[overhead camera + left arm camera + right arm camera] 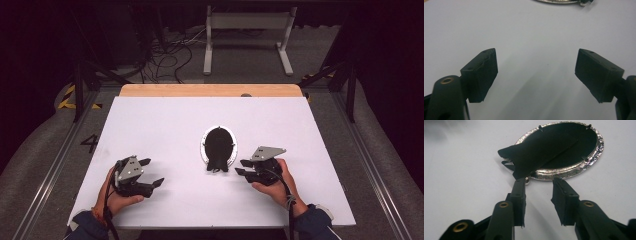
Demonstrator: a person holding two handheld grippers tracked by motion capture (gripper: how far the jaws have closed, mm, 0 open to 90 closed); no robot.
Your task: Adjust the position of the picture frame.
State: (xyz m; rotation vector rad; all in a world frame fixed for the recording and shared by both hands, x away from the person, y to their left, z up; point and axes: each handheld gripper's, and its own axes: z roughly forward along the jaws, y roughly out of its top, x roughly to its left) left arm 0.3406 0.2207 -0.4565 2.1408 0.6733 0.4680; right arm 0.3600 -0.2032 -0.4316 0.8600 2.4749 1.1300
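The oval frame (564, 152) lies just beyond the right gripper (539, 186), its jaws parted, gripping nothing.

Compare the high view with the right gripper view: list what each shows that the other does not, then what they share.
High view alone: the person's hands, the left gripper with jaws open, the wooden table edge, the floor cables and the white stand behind.

Right gripper view alone: close detail of the oval silver frame, its textured rim, small metal tabs and the black back stand lifted off it.

Both: the right gripper, open, close beside the frame on the white table.
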